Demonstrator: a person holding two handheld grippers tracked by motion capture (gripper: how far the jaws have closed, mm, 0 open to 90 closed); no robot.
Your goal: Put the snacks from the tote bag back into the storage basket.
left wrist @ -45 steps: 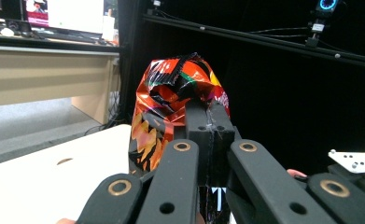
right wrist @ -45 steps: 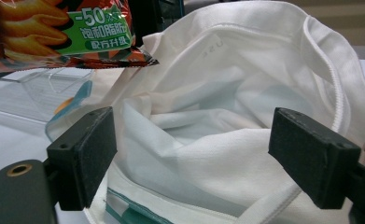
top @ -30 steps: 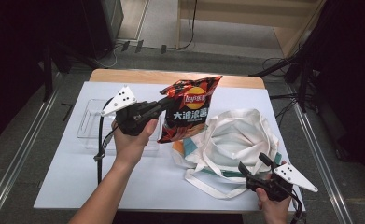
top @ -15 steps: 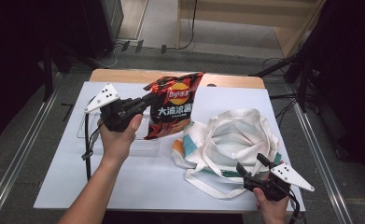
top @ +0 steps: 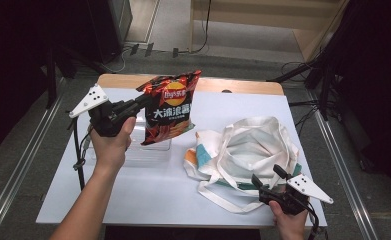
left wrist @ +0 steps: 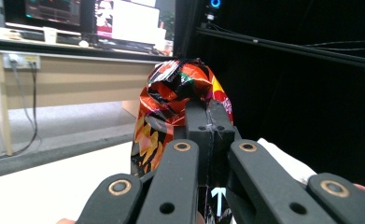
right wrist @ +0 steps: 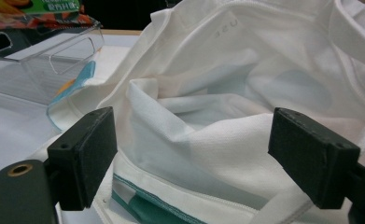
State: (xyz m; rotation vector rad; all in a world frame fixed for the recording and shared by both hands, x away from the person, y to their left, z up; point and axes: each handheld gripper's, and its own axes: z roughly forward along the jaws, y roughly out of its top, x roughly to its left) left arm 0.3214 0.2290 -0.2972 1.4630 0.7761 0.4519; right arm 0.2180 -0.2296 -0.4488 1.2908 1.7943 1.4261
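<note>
Here, the chip bag (top: 170, 107) hangs in the air above the clear tray (top: 133, 152), clamped at its edge by the left gripper (top: 142, 100).

The tote bag (top: 248, 150) lies beside it, mouth gaping, and the right gripper (top: 268, 182) waits at its near rim, jaws apart, likely to steady the opening.

Setting: lab or recording workspace, indoors.
Work surface: white table (top: 148, 200) with a wooden edge at the far side, flanked by metal floor rails (top: 18, 170).
Surroundings: black curtains (top: 13, 60), cables on floor (top: 148, 50), stand legs.
Background: lit monitors (left wrist: 101, 18) on a wooden desk (left wrist: 68, 74), wall socket.
</note>
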